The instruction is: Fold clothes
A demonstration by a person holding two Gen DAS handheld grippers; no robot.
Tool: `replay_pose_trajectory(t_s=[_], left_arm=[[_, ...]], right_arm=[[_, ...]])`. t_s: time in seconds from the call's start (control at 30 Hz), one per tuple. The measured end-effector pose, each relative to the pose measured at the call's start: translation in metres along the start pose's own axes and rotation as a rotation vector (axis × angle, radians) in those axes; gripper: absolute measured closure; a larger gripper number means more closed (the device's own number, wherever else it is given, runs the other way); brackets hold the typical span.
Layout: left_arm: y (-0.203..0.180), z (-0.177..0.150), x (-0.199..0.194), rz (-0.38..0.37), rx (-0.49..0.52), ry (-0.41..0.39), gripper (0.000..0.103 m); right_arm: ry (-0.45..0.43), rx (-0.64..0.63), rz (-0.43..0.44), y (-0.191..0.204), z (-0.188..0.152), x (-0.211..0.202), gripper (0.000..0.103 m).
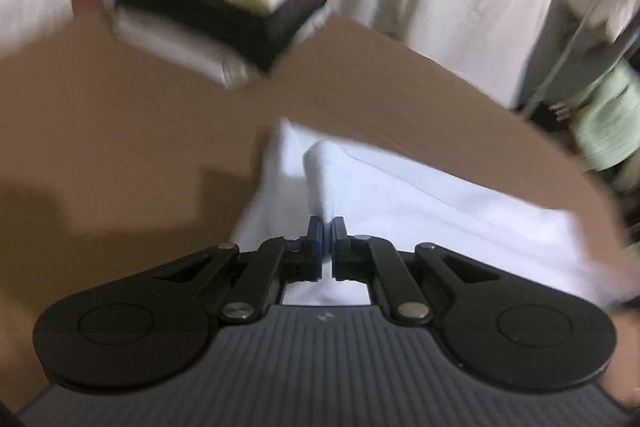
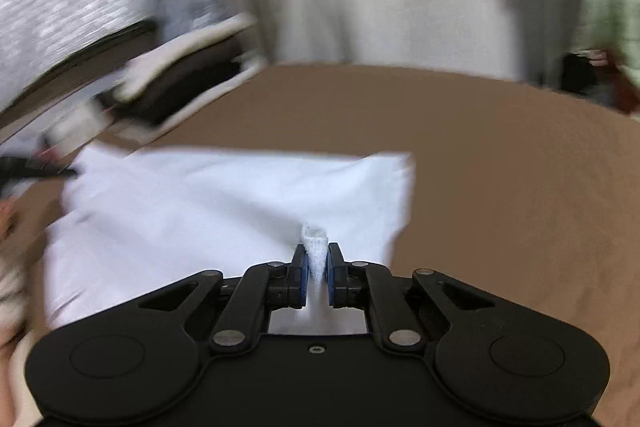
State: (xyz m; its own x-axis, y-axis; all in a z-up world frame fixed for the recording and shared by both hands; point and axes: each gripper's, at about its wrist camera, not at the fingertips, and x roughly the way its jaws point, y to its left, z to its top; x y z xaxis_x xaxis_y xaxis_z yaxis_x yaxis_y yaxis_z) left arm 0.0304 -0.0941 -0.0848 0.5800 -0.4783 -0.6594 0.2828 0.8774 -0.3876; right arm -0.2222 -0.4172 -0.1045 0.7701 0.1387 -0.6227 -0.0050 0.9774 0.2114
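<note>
Brown tabletop (image 2: 500,163) carries a white cloth (image 2: 224,195) lying near its front edge, with a blurred stack of folded clothes (image 1: 224,7) farther back. Left gripper (image 1: 327,243) has its jaws clenched on the cloth. Right gripper (image 2: 316,275) grasps a pinched-up fold of the same cloth between its blue pads (image 2: 303,277).

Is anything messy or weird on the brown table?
Nothing is spilled or broken. The white cloth garment lies rumpled and crooked on the brown table because both grippers are pinching it: the right gripper holds a bunched tuft, the left gripper a fold.
</note>
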Motion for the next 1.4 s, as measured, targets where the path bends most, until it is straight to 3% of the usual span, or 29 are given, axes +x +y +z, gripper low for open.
replay_pose_trajectory(t_s=[0.13, 0.17, 0.23, 0.33, 0.43, 0.47, 0.53, 0.57, 0.6, 0.67, 0.73, 0.77, 0.97, 1.13, 1.2, 1.23, 1.3, 1.4], left_arm=[[0.019, -0.028, -0.013, 0.096, -0.044, 0.08, 0.1], [0.023, -0.034, -0.015, 0.125, -0.051, 0.098, 0.1], [0.02, -0.031, -0.026, 0.119, -0.042, 0.061, 0.1], [0.012, -0.031, -0.033, 0.172, 0.0, 0.041, 0.1], [0.012, -0.039, -0.035, 0.202, -0.011, 0.087, 0.1], [0.016, -0.04, -0.037, 0.192, -0.037, 0.102, 0.099], [0.026, -0.045, -0.047, 0.142, -0.11, 0.127, 0.099], [0.031, -0.047, -0.052, 0.113, -0.147, 0.137, 0.096], [0.036, -0.048, -0.056, 0.09, -0.173, 0.143, 0.095], [0.04, -0.051, -0.059, 0.099, -0.182, 0.139, 0.087], [0.042, -0.052, -0.061, 0.111, -0.194, 0.136, 0.073], [0.043, -0.051, -0.06, 0.117, -0.202, 0.134, 0.065], [0.039, -0.046, -0.059, 0.057, -0.228, 0.09, 0.047], [0.046, -0.045, -0.053, 0.075, -0.265, 0.098, 0.046], [0.043, -0.045, -0.046, 0.076, -0.249, 0.123, 0.043], [0.041, -0.046, -0.041, 0.082, -0.239, 0.141, 0.039], [0.036, -0.047, -0.035, 0.094, -0.212, 0.172, 0.035], [0.03, -0.047, -0.027, 0.106, -0.184, 0.211, 0.019]], right_arm=[[0.092, -0.172, -0.037, 0.026, -0.011, -0.003, 0.094], [0.091, -0.149, -0.051, 0.025, -0.013, -0.005, 0.094], [0.076, -0.075, -0.08, 0.018, -0.015, -0.011, 0.094], [0.028, -0.005, -0.113, 0.008, -0.017, -0.025, 0.094], [0.021, 0.112, -0.121, -0.005, -0.02, -0.031, 0.092], [0.031, 0.189, -0.099, -0.012, -0.022, -0.032, 0.086], [0.063, 0.472, 0.017, -0.031, -0.032, -0.033, 0.085], [0.062, 0.658, 0.128, -0.04, -0.046, -0.032, 0.085], [0.047, 0.753, 0.207, -0.044, -0.055, -0.031, 0.084], [0.023, 0.816, 0.254, -0.045, -0.061, -0.03, 0.073], [0.013, 0.811, 0.204, -0.045, -0.06, -0.03, 0.056], [0.017, 0.822, 0.191, -0.047, -0.061, -0.028, 0.054], [0.053, 0.881, 0.133, -0.053, -0.066, -0.016, 0.048], [0.101, 0.925, 0.128, -0.049, -0.074, -0.007, 0.046], [0.131, 0.902, 0.096, -0.045, -0.075, 0.0, 0.049], [0.145, 0.846, 0.06, -0.039, -0.071, 0.005, 0.087], [0.138, 0.715, 0.056, -0.023, -0.059, 0.007, 0.092], [0.022, 0.621, 0.107, -0.008, -0.041, -0.011, 0.092]])
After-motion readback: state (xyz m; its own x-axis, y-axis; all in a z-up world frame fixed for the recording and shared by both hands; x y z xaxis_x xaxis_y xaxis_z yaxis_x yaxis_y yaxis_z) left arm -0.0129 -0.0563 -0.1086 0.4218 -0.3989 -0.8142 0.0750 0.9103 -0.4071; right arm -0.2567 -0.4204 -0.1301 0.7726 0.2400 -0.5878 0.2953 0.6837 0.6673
